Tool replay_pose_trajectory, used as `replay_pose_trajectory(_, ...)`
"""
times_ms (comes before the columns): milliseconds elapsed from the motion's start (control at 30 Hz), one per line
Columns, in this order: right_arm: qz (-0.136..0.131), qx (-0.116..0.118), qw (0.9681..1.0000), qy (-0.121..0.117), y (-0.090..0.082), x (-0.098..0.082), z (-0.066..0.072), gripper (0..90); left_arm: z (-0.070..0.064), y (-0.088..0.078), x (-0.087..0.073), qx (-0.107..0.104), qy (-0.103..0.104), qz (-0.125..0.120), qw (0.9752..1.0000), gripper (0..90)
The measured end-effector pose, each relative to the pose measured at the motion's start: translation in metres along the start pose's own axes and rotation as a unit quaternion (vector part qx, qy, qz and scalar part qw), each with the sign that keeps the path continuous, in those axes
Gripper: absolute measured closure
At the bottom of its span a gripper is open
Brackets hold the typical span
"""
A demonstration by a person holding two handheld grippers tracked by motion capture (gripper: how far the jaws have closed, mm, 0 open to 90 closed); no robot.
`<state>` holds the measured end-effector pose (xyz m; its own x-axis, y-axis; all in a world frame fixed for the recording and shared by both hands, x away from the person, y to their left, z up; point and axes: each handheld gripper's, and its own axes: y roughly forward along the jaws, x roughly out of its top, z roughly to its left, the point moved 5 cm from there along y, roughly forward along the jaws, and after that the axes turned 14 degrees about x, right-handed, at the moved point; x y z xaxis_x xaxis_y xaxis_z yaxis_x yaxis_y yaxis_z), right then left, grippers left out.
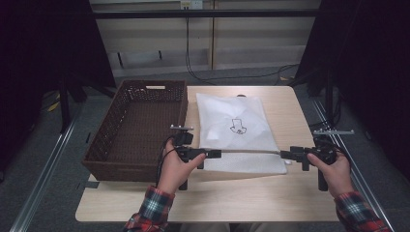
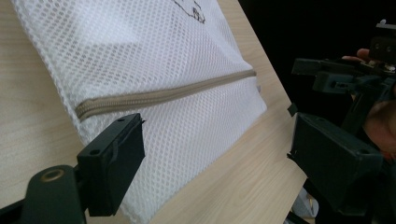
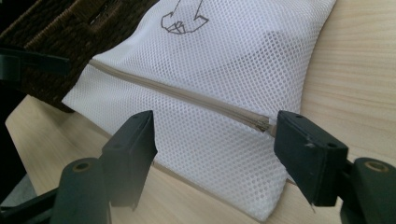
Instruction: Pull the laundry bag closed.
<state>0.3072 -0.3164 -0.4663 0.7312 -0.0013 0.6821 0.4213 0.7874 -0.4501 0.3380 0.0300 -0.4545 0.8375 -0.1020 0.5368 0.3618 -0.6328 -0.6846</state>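
We have a white mesh laundry bag [image 1: 237,133] lying flat on the counter [image 1: 270,198], just beside a brown wicker basket [image 1: 138,128] that sits at the counter's left, and our two grippers sit at either end of the bag's beige zipper [image 1: 249,151], which runs across the near part of the bag. Our left gripper [image 1: 216,154] stands with its jaws apart at the zipper's left end; in the left gripper view the mesh and the zipper end [image 2: 88,108] lie beyond the jaws with nothing pressed between them. Our right gripper [image 1: 285,154] is likewise open, and in the right gripper view the zipper's right end [image 3: 261,122] lies just beside one pad, free of any grip. As we judge it, the bag is loose right now, so the risks lie in the next grasp. The mesh is thin and slack, and if we close too high we may pinch air or only a single layer, and the bag will slip or bunch when lifted. If we close on the zipper tape off-centre, a pull could drag the bag across the counter toward the basket wall instead of working the zipper. Uneven lifting between our two hands would let the bag sag and snag on the basket's rim.
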Motion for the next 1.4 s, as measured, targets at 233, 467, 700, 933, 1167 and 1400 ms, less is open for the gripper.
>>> replay_pose_trajectory(233,-0.001,0.002,1.0000,-0.006,-0.002,-0.009,0.000,28.7,-0.002,0.002,-0.009,-0.003,0.007,0.003,1.0000,16.8)
replay_pose_trajectory(467,-0.001,-0.003,0.9999,-0.014,-0.007,-0.016,-0.002,28.2,-0.001,0.004,-0.017,-0.012,0.016,0.002,0.9998,16.3)
replay_pose_trajectory(700,0.004,-0.010,0.9998,-0.019,-0.011,-0.025,-0.003,27.9,-0.002,0.004,-0.022,-0.015,0.027,-0.004,0.9995,16.1)
replay_pose_trajectory(933,0.001,-0.012,0.9998,-0.018,-0.015,-0.032,-0.006,27.7,-0.008,0.005,-0.032,-0.028,0.047,0.002,0.9985,15.4)
replay_pose_trajectory(1167,-0.001,-0.017,0.9996,-0.022,-0.021,-0.038,-0.008,27.8,-0.009,0.005,-0.040,-0.035,0.047,0.008,0.9982,15.1)
replay_pose_trajectory(1400,0.000,-0.018,0.9996,-0.023,-0.025,-0.045,-0.007,27.6,-0.009,0.005,-0.047,-0.039,0.053,0.007,0.9978,14.9)
